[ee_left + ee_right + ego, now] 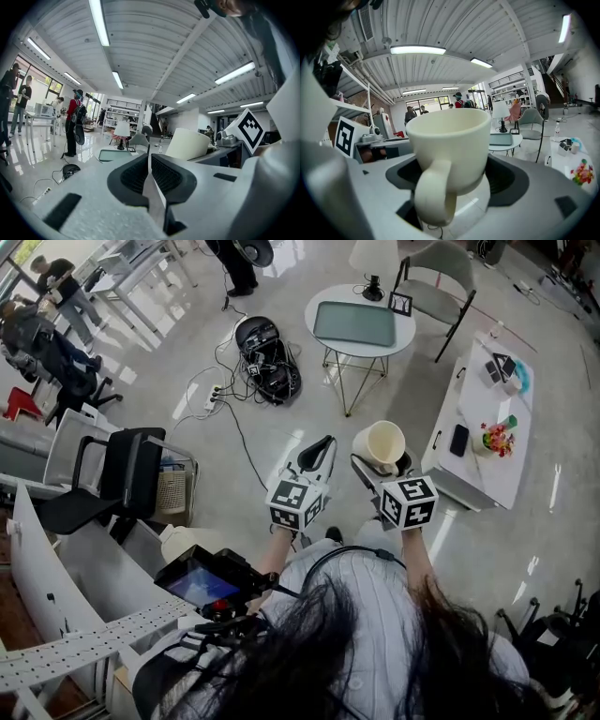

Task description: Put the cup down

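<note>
The right claw (380,465) (452,180) is clamped on the cream cup (379,444) (449,140), held in the air above the floor, near the long white counter (492,474) carrying a phone (458,440) and flowers (497,439). The left claw (317,452) (149,173), jaws pressed together on nothing, hangs just beside it. Beyond stand a round counter (359,352) with a tray (354,322) and a tangle of cables (225,395).

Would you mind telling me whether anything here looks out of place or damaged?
Nothing looks damaged or spilled. The cup looks intact, clamped in the right gripper. The only untidy spot is a tangle of cables sprawled on the floor.
</note>
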`<state>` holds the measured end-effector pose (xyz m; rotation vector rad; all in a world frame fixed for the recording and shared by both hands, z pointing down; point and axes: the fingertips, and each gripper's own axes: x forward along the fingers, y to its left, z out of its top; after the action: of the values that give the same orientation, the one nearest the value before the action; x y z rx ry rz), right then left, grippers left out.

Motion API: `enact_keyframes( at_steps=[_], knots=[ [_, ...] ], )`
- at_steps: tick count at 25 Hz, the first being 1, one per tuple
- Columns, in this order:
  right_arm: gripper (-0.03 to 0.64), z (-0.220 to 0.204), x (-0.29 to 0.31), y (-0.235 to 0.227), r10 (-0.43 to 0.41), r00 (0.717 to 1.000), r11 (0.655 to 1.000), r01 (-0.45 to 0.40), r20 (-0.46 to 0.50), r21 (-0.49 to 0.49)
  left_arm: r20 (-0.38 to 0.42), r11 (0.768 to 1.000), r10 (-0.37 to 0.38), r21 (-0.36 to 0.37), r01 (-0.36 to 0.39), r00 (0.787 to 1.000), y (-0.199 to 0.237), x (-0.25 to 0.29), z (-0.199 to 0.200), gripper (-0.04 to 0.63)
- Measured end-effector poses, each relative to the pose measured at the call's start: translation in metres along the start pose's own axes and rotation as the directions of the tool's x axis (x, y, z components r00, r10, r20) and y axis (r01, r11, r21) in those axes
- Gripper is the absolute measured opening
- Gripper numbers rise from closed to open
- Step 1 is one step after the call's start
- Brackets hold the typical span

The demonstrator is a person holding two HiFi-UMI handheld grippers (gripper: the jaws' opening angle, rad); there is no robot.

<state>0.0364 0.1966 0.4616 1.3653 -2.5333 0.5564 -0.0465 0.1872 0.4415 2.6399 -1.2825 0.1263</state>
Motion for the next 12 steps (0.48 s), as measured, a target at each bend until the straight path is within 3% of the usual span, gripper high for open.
enact_keyframes(
  at_steps=[12],
  knots=[
    [0.397,0.002,0.021,-0.01,0.011,1.0,1.0,-0.011,-0.024,0.006,-0.015,1.0,0.011,-0.017,-0.012,1.0,0.016,0.016,-0.004,0.017]
  ],
)
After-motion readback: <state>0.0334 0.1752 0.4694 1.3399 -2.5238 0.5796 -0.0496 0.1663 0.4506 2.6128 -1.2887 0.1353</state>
